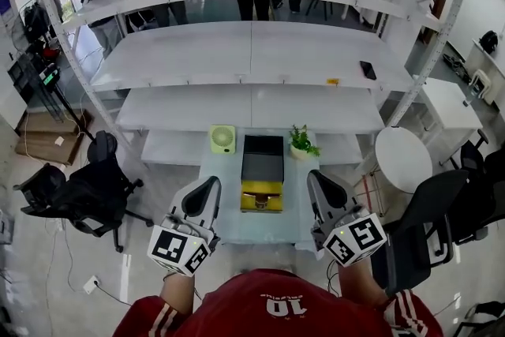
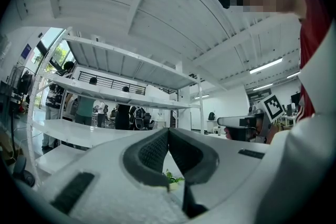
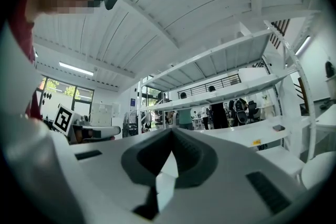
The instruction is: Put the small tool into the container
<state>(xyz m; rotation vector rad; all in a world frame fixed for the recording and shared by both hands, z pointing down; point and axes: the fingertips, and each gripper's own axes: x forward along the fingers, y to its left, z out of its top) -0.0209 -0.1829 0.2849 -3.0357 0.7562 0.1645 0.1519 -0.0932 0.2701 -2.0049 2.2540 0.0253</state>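
Both my tongs are closed to nothing. The left gripper point(image 1: 211, 179) and the right gripper point(image 1: 313, 174) have their pads together and no tool between them, which each gripper view confirms. They hang at the lower middle of the head view, over the near edge of the table point(image 1: 229, 211).

The container point(image 1: 263, 157), a black box, sits at centre frame with a yellow tray point(image 1: 262, 196) touching its near side. I cannot pick out the small tool: a dark speck on the tray is too small to name. So this fits the tool waiting there or already lying inside.

Either way, I judge it wise to work straight down the middle, since the green fan point(image 1: 222, 139) and the potted plant point(image 1: 301, 141) flank the box closely.

The tabletop is pale and smooth, so small things may slide. White shelves point(image 1: 252, 51) fill the upper frame, with people beyond and a black chair point(image 1: 87, 185) at left.
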